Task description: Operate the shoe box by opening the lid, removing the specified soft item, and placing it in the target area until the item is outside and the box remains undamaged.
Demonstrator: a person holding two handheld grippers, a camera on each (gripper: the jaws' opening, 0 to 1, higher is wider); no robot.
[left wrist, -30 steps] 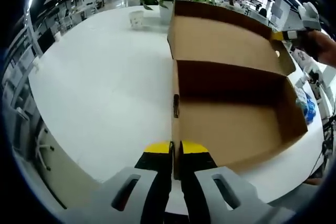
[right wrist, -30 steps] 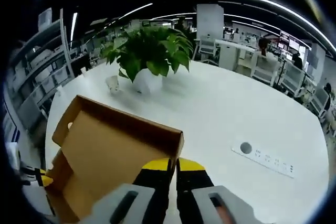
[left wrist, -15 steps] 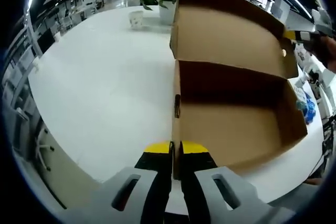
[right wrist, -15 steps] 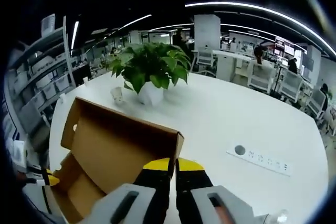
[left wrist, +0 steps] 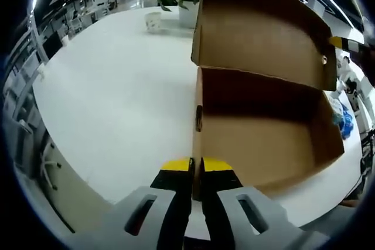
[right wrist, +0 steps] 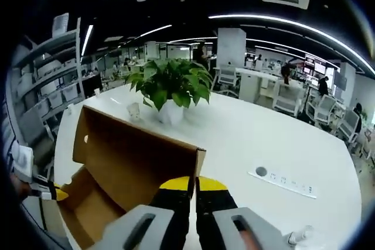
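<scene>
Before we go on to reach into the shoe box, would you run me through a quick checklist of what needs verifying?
1. Left tool pinching the shoe box side wall at its near corner: ok.
2. Right tool pinching the lid front edge: ok.
3. Lid raised, box interior exposed: ok.
4. Soft item to remove located: not ok; the visible box floor is bare cardboard.
5. Cardboard free of tears or creases at both grips: cannot tell, the jaws cover those spots.
6. Bare space on the white table beside the box for placing: ok.

Bright ceiling strip lights [right wrist: 275,20], fisheye-bent edges, shadowed box interior [left wrist: 258,95]
</scene>
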